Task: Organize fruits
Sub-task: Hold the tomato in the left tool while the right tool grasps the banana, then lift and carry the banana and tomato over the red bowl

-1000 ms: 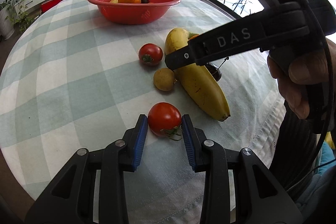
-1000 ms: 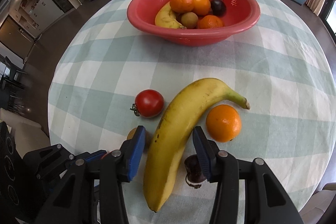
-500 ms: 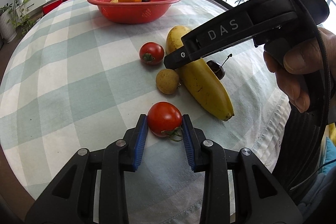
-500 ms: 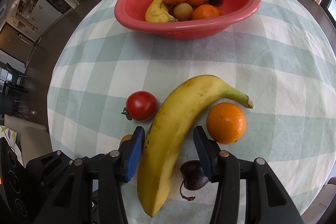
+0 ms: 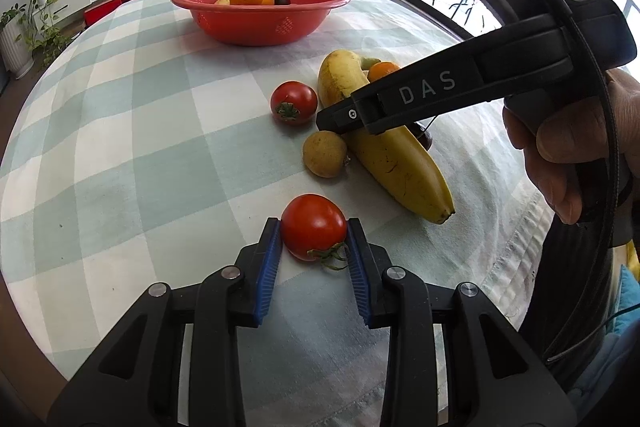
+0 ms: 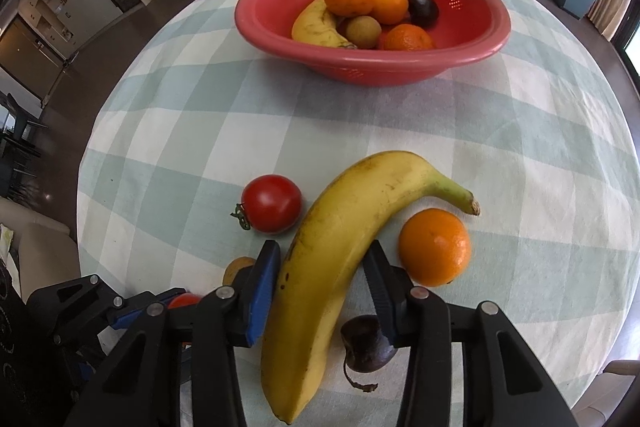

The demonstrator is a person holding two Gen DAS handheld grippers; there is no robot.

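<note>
We are at the pick-up step: both grippers are set on fruit lying on the table (image 6: 540, 155), nothing yet lifted. The left gripper (image 5: 314, 247) is clamped on the near tomato (image 5: 313, 227), its blue pads touching both flanks. The right gripper (image 6: 322, 273) straddles the banana (image 6: 340, 259); its jaws have just been closing, the left pad against the skin, a sliver of gap apparently remaining on the right. A second tomato (image 6: 272, 203), an orange (image 6: 435, 247), a small brown fruit (image 5: 324, 153) and a dark fruit (image 6: 366, 345) lie close around the banana. In our judgement, the next move calls for finishing the banana grip, then carrying both to the red bowl (image 6: 472, 39) at the far side.
</note>
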